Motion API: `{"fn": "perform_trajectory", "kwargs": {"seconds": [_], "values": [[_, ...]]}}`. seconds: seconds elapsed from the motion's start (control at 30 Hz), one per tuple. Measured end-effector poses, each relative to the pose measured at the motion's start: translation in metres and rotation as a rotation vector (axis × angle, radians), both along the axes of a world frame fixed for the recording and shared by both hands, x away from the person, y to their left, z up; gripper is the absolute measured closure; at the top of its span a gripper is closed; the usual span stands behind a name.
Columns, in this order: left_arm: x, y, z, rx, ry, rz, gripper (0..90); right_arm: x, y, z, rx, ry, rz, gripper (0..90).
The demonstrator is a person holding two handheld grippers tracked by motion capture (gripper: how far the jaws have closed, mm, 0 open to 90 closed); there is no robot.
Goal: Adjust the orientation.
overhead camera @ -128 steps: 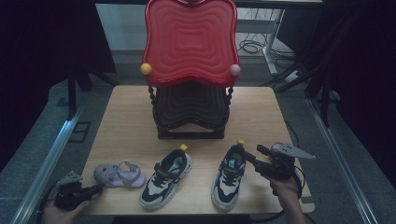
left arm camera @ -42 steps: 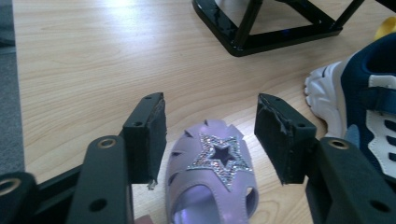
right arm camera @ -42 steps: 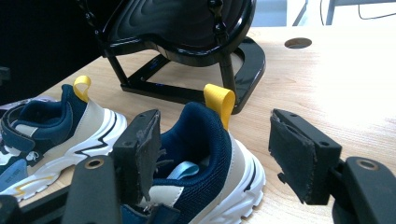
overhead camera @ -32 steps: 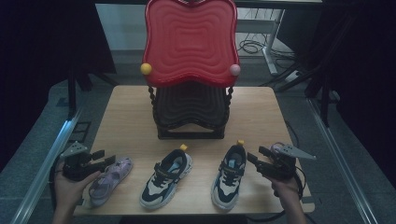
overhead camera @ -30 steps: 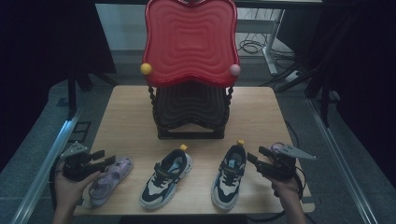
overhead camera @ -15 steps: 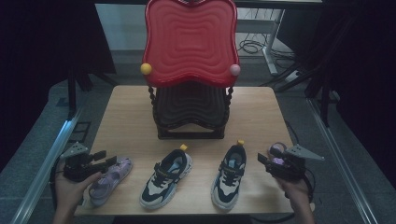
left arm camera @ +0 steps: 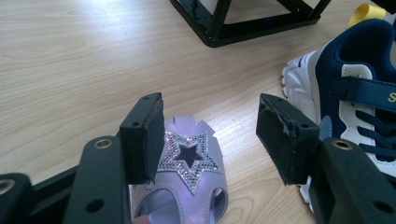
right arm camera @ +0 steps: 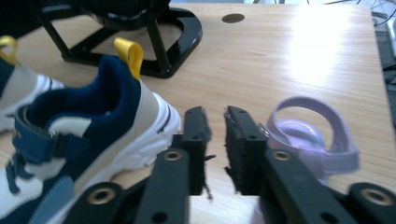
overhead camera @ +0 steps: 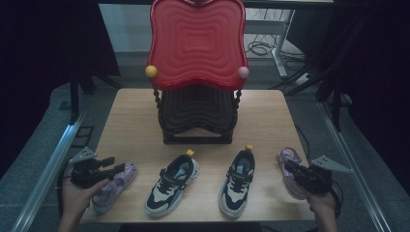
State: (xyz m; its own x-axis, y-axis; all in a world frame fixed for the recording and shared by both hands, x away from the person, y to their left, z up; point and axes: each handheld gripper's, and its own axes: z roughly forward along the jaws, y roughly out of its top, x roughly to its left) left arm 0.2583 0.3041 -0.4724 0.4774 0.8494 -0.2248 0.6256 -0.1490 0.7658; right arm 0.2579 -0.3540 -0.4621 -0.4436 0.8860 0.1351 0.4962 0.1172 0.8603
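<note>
A rack [overhead camera: 196, 118] stands at the middle of the tabletop [overhead camera: 270, 113], toward its far edge. Along the near edge lie four shoes in a row: a sandal [overhead camera: 112, 186] at the left corner, two sneakers [overhead camera: 173, 183] [overhead camera: 238, 181] in the middle, another sandal [overhead camera: 288, 166] at the right.

High view: fixed overhead, facing forward-down over the whole wooden table [overhead camera: 130, 121]. Both gripper views sit low and close to the tabletop, facing the black rack base [left arm camera: 243, 23]; each shares a navy sneaker [right arm camera: 88, 121] with the high view.
</note>
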Motion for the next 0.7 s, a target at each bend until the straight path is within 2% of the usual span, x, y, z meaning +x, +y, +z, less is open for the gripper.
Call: {"fn": "perform_trajectory", "kwargs": {"seconds": [0.13,0.4,0.43,0.6,0.7], "values": [[0.001,-0.002,0.000,0.001,-0.001,-0.004,41.7,-0.006,-0.010,-0.001,-0.032,0.004,-0.002,88.6],[0.001,0.002,-0.004,0.005,0.013,0.007,41.7,-0.011,-0.033,-0.007,-0.070,0.024,-0.056,89.4],[0.000,0.002,-0.004,0.005,0.012,0.007,41.7,-0.012,-0.040,-0.007,-0.081,0.028,-0.074,89.4],[0.001,0.001,-0.005,0.008,0.015,0.005,41.7,-0.014,-0.053,-0.010,-0.077,0.037,-0.089,89.5],[0.001,0.001,-0.007,0.009,0.021,0.008,41.7,-0.014,-0.067,-0.018,-0.072,0.062,-0.116,89.5]]}}
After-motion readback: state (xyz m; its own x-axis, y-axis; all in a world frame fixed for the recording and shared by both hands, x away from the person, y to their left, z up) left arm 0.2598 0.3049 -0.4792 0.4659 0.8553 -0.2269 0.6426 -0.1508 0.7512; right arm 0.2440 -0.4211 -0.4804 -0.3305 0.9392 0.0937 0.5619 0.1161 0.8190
